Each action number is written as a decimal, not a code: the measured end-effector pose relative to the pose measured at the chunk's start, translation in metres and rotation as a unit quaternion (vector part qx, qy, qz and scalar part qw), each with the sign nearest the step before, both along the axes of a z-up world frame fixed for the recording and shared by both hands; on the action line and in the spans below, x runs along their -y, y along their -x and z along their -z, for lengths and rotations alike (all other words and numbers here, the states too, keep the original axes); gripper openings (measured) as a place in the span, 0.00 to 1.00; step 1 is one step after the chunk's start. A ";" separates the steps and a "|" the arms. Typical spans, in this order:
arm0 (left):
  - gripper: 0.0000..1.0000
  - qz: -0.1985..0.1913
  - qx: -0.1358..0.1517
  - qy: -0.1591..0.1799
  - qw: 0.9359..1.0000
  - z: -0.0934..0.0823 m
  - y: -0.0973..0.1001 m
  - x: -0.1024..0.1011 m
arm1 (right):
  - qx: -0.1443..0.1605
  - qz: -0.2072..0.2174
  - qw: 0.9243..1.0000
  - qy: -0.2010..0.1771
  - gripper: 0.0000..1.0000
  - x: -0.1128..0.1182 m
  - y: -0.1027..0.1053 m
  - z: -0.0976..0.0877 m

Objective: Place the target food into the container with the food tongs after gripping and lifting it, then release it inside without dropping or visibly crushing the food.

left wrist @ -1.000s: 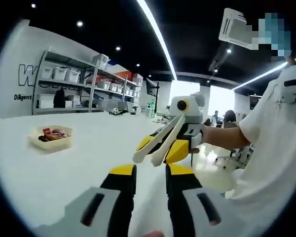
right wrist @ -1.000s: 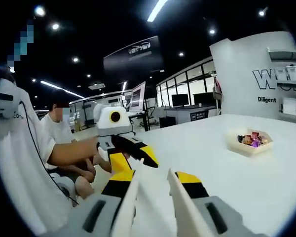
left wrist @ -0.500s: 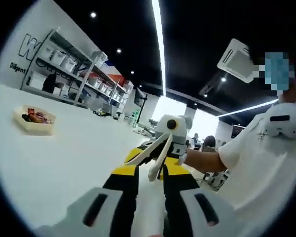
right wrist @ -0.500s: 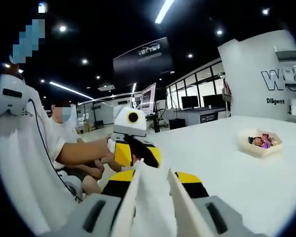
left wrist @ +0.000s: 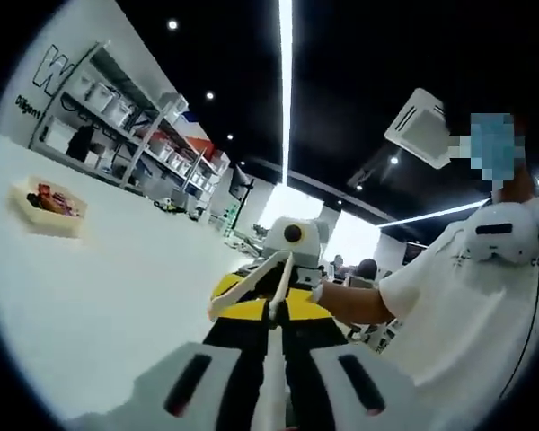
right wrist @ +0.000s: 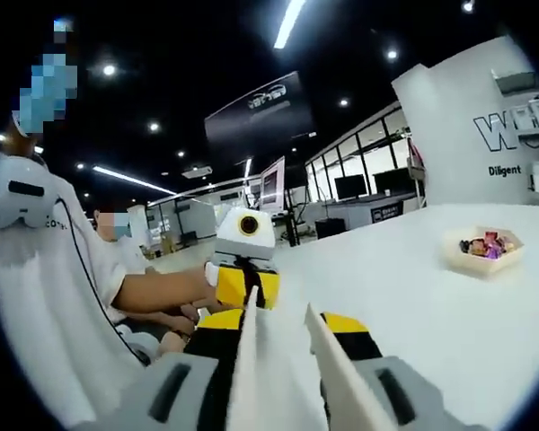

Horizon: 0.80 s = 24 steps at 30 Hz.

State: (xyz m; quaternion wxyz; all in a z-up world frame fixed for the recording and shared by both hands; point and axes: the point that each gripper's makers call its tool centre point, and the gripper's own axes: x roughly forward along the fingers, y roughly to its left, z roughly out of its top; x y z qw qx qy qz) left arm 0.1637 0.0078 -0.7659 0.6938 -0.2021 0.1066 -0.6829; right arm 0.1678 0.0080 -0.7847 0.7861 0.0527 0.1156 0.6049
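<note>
Your right claw (right wrist: pixel 278 337) was clamped on the tongs (right wrist: pixel 292 359), left claw (left wrist: pixel 269 337) pinched nearly together. The food tray (right wrist: pixel 482 249) sat well off on the surface (right wrist: pixel 413 305). Squeeze too hard and you'd mash it.

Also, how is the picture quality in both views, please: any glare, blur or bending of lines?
Left gripper view: the ceiling light strip is blown out white, the shelving bends from the fisheye, and the white table looks overexposed. Right gripper view: the food tongs up close are soft, and the tray of food is small but readable.

"Diligent" on white wall (right wrist: pixel 467 117)
</note>
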 end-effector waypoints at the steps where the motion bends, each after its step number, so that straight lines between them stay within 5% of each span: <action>1: 0.03 -0.001 0.006 -0.001 1.000 0.000 0.001 0.001 | 0.001 0.001 1.000 0.003 0.26 0.000 0.000 0.001; 3: 0.03 0.004 0.025 -0.008 1.000 -0.001 0.004 0.002 | 0.014 0.002 1.000 0.005 0.26 0.003 -0.001 0.002; 12: 0.02 0.002 0.034 -0.023 0.999 0.002 0.003 0.001 | -0.019 0.011 0.999 -0.041 0.23 0.029 -0.003 -0.008; 24: 0.02 0.002 0.050 -0.078 0.996 0.025 -0.001 0.000 | -0.030 -0.005 0.999 0.025 0.22 0.036 -0.007 0.024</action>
